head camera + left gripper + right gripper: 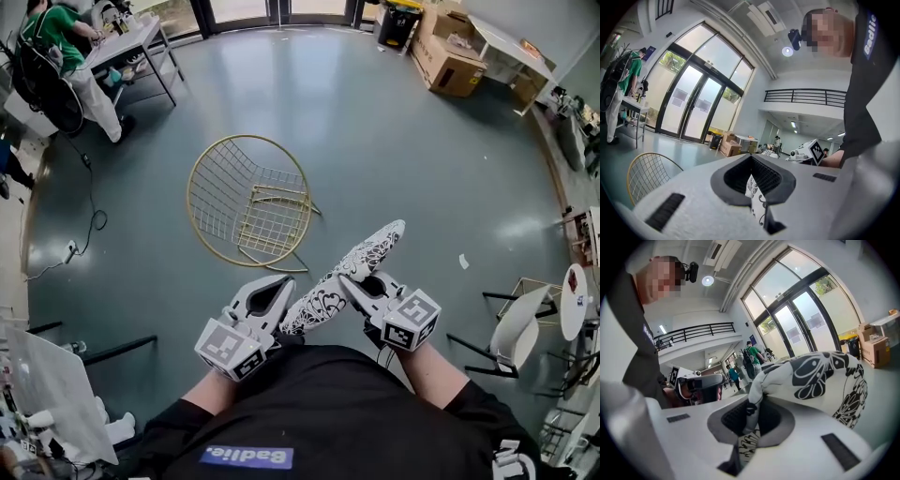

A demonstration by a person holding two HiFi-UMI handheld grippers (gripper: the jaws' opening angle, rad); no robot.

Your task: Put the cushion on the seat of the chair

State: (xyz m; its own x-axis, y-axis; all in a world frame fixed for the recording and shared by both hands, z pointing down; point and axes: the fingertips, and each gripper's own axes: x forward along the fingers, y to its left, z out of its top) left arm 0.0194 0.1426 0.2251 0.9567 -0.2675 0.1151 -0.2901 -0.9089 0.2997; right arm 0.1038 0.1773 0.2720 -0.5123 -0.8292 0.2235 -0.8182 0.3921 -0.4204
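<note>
The gold wire-mesh chair [246, 202] sits on the floor ahead of me. The white cushion with black floral print [349, 274] is held short of it, pinched between my left gripper [284, 292] and right gripper [354, 284].

Right gripper [750, 420], jaws clamped on a fold of the black-and-white patterned cushion [820, 376]. The cushion bulges rightward. Left gripper [701, 380] beyond, at left.

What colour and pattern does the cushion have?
The cushion is white with a black floral print; the right gripper view shows it best.
</note>
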